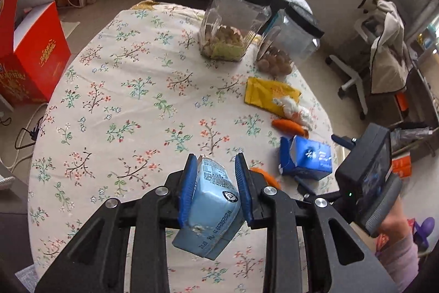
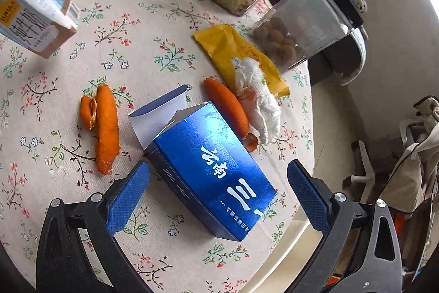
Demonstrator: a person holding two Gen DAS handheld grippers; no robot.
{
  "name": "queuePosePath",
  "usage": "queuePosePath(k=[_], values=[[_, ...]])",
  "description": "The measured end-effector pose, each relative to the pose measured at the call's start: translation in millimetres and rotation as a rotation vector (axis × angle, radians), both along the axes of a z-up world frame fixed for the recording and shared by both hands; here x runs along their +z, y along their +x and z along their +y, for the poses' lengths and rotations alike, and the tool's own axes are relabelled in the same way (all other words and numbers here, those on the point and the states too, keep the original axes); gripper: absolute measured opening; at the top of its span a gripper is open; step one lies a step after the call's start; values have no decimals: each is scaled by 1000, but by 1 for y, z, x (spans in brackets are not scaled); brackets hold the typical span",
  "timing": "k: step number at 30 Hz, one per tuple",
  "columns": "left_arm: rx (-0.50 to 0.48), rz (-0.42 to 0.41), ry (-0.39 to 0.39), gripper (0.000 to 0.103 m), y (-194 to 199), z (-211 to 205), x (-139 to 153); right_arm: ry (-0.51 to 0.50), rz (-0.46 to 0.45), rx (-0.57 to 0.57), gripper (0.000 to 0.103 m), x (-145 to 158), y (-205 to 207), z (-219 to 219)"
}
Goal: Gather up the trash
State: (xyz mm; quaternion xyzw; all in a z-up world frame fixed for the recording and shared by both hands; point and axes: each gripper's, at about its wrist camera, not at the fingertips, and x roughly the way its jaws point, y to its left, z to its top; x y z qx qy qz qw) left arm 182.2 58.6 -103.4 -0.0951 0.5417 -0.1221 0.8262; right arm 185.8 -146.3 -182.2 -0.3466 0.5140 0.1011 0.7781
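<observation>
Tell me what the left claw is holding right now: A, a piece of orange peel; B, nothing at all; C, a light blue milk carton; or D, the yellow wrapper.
C: in the left wrist view the left claw has its blue pads pressed on both sides of the light blue milk carton, which is lifted off the floral tablecloth.

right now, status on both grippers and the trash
Left gripper shut on milk carton, lifted off table. Right gripper open, straddling blue box. Peels, tissue, yellow wrapper left.
</observation>
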Motion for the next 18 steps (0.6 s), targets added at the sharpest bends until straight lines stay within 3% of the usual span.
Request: queuePosePath(k=[4,6,9,13,18], values=[[15,148,27,30,8,26,-35,43,98,-73,91,-11,5,-2],[28,216,42,48,11,38,-50,100,167,-91,89,-6,1,-2],[20,244,108,65,13,52,-61,106,253,-94,85,-11,-13,2],[-50,263,113,72,7,54,-60,169,295,-133,81,-7,-23,-6],[-191,232,109,82,-12,29,-47,294,273,-264,93,5,-13,-33]])
